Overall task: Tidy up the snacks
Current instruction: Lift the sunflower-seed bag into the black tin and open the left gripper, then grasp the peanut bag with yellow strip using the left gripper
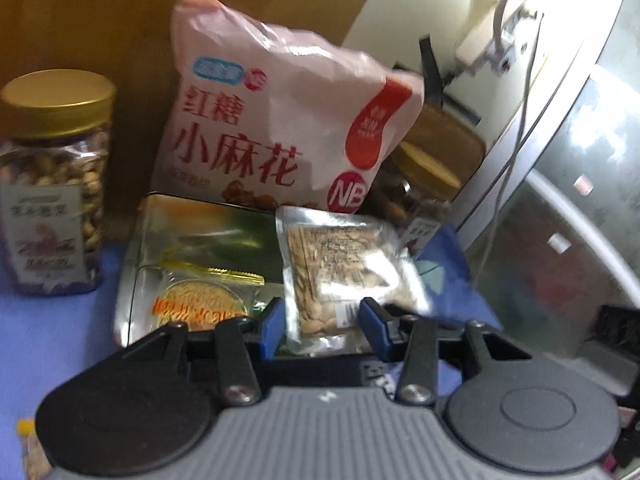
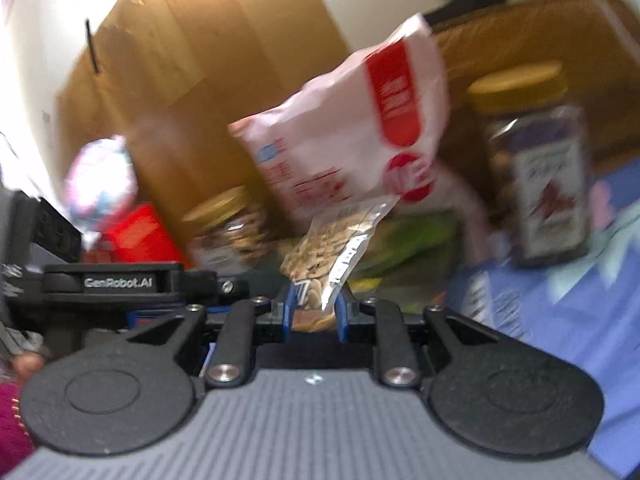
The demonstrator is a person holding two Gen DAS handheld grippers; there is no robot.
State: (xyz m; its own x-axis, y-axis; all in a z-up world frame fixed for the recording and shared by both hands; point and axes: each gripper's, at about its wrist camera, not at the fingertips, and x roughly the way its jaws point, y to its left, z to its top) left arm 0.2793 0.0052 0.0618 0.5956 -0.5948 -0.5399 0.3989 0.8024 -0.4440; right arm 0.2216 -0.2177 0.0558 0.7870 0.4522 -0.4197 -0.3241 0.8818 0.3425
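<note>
Here, both grippers bracket one seed packet above the metal tin.
The left gripper point(image 1: 322, 326) stands partly open around the clear seed packet point(image 1: 340, 272), its pads apart from it; the right gripper point(image 2: 314, 314) pinches the same packet's end point(image 2: 332, 248). Behind the tin point(image 1: 200, 236) leans a pink snack bag point(image 1: 276, 128), with a gold-lidded nut jar point(image 1: 54, 184) left of it.

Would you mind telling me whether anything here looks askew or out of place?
The pink snack bag leans tilted rather than standing upright, propped behind the metal tin. A clear packet of seeds sits slanted across the tin's edge. The gold-lidded jar stands upright. Nothing looks spilled.
</note>
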